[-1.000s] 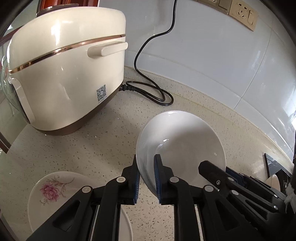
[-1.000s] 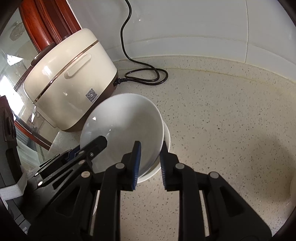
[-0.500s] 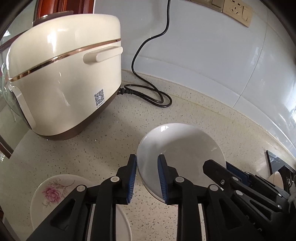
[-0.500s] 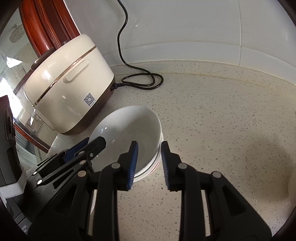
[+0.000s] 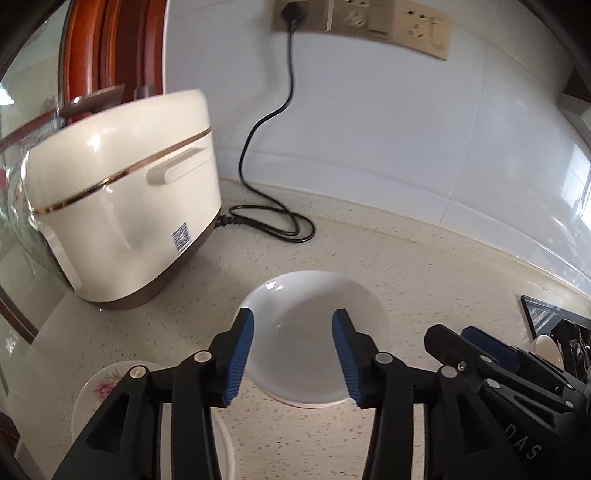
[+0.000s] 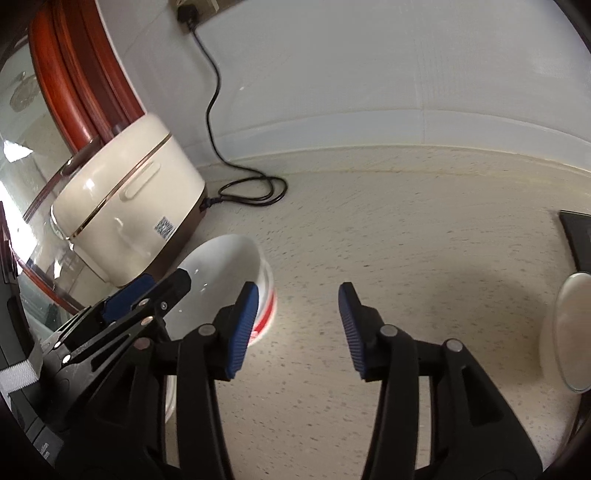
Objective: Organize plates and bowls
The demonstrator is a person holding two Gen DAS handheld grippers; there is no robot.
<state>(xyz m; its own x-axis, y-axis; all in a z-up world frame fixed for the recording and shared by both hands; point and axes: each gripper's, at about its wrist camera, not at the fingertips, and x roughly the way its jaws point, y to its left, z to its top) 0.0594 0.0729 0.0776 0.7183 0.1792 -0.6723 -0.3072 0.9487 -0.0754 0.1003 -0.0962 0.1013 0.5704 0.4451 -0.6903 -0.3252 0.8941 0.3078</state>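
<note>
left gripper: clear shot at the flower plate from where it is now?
Probably yes. The flower plate lies flat on the counter just left of the left gripper, whose jaws are opening with nothing gripped. Only the gripper's own body covers part of it; the white bowl and rice cooker stand clear.

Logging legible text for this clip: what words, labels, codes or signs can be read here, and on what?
"DAS": on the right hand-held gripper body, cut off at the frame edge.
QR-code sticker on the rice cooker: too blurred to read.
Wall sockets: no readable text.
White bowl: none.
</note>
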